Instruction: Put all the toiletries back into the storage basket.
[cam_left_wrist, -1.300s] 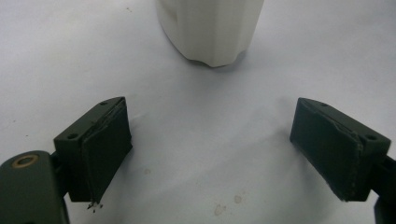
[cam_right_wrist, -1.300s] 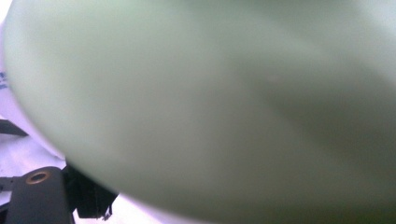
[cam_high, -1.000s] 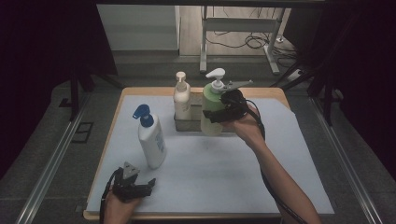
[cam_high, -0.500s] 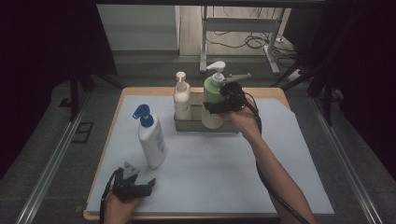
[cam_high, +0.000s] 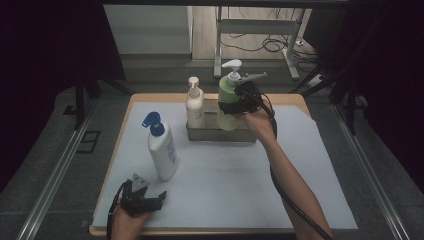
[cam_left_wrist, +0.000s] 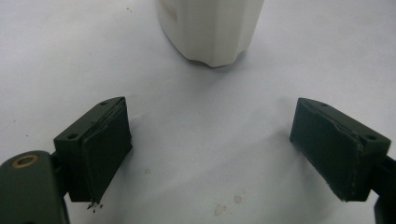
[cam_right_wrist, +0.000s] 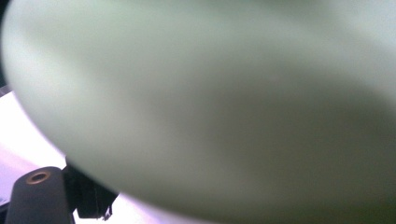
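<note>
Wooden table (cam_high: 131, 107), white sheet (cam_high: 230, 185); metal tray (cam_high: 220, 134), blue-capped bottle (cam_high: 162, 150) on sheet.

The pump bottle (cam_high: 195, 102) stands in the tray (cam_high: 215, 134), with the spray bottle (cam_high: 162, 148) left of it.

Pale green plastic pump bottle (cam_high: 226, 102) with white pump; cream pump bottle (cam_high: 194, 104); white bottle with blue pump top (cam_high: 162, 150); grey metal tray (cam_high: 220, 134); white-covered tabletop (cam_high: 235, 180); black claws.

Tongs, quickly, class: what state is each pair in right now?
Left tongs: open, holding nothing.
Right tongs: closed on the green pump bottle.
</note>
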